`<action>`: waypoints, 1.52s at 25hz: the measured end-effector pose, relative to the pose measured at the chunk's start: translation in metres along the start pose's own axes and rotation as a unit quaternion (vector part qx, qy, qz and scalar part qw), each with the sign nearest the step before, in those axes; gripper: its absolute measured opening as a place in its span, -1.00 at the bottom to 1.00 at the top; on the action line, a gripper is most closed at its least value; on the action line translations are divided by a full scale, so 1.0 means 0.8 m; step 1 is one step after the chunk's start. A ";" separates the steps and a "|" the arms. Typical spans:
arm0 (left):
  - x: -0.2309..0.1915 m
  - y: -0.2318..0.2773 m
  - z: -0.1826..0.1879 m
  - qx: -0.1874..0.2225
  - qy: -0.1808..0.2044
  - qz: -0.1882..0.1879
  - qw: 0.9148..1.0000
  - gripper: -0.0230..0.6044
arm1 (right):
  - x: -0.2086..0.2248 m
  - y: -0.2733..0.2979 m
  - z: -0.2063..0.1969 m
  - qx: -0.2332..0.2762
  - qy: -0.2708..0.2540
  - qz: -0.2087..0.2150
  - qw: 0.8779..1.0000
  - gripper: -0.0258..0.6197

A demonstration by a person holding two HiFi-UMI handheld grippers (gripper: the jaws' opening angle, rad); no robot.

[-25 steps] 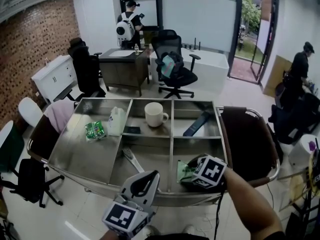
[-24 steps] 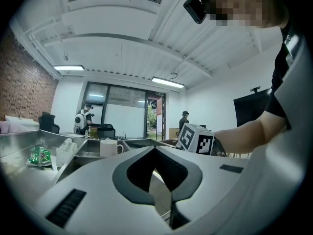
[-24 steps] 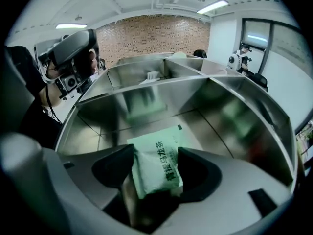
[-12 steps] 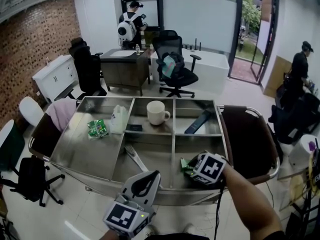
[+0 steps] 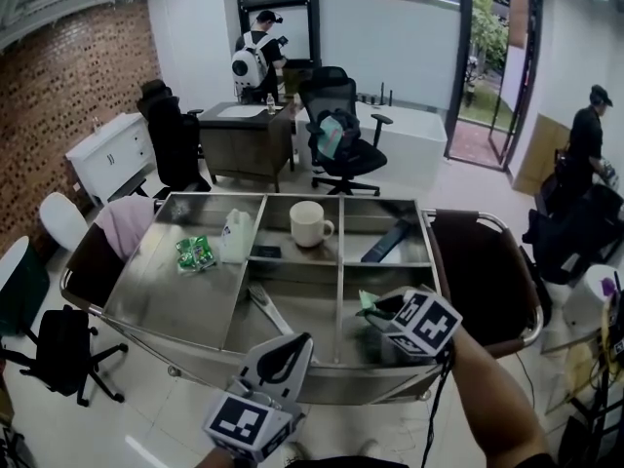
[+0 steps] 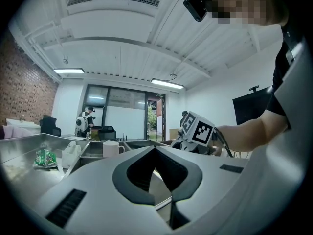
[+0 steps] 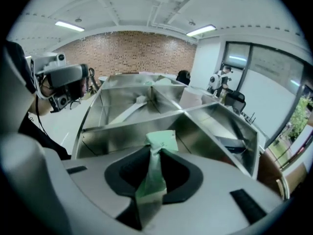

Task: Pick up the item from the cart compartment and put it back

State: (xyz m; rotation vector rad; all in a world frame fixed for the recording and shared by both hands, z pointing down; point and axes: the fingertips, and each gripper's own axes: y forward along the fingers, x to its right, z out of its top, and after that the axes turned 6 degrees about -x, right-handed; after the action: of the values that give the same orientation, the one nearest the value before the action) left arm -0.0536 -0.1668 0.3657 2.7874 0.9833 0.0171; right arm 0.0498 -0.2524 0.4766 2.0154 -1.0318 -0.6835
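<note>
My right gripper (image 5: pixel 376 306) hangs over the near right compartment of the steel cart (image 5: pixel 292 386). Its jaws are closing and pinch a pale green packet (image 7: pixel 161 142), whose crumpled top sticks out past the tips. That packet (image 5: pixel 368 301) is lifted a little above the compartment floor in the head view. My left gripper (image 5: pixel 290 342) is held low in front of the cart's near rim, with its jaws together and nothing between them. In the left gripper view, that gripper (image 6: pixel 155 149) points toward the cart, and the right gripper's marker cube (image 6: pixel 197 129) shows beyond it.
The cart also holds a white mug (image 5: pixel 310 223), a white jug (image 5: pixel 234 234), a green snack pack (image 5: pixel 196 253), a black remote (image 5: pixel 385 240) and a metal utensil (image 5: pixel 268 310). Office chairs (image 5: pixel 341 135), desks and people stand beyond. A brown seat (image 5: pixel 483 271) is at the cart's right.
The right gripper's jaws closed on the green packet down in the near right compartment, and it has risen a little with the packet. The left gripper has stayed put.
</note>
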 end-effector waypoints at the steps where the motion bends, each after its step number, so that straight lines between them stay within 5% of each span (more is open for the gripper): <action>1: 0.001 -0.001 0.001 0.000 0.001 0.000 1.000 -0.93 | 0.003 -0.011 0.006 0.018 0.011 -0.005 1.000 -0.65; 9: -0.002 -0.009 0.005 0.001 -0.008 0.006 1.000 -0.93 | 0.014 -0.093 0.030 0.153 0.105 -0.021 0.982 -0.65; 27: 0.043 -0.024 0.010 0.007 0.009 -0.021 1.000 -0.93 | -0.069 -0.241 0.028 0.305 0.138 -0.073 0.940 -0.65; 32: 0.048 -0.032 0.004 0.004 0.000 -0.024 1.000 -0.93 | -0.094 -0.262 0.004 0.334 0.162 -0.094 0.924 -0.65; 38: 0.053 -0.038 0.004 0.007 -0.006 -0.026 1.000 -0.93 | -0.104 -0.245 -0.026 0.328 0.182 -0.102 0.921 -0.65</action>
State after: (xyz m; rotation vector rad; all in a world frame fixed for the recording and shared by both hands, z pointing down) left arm -0.0395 -0.1178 0.3551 2.7703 1.0572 -0.0145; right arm 0.1056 -0.0988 0.3385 2.7239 -0.8975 -0.0255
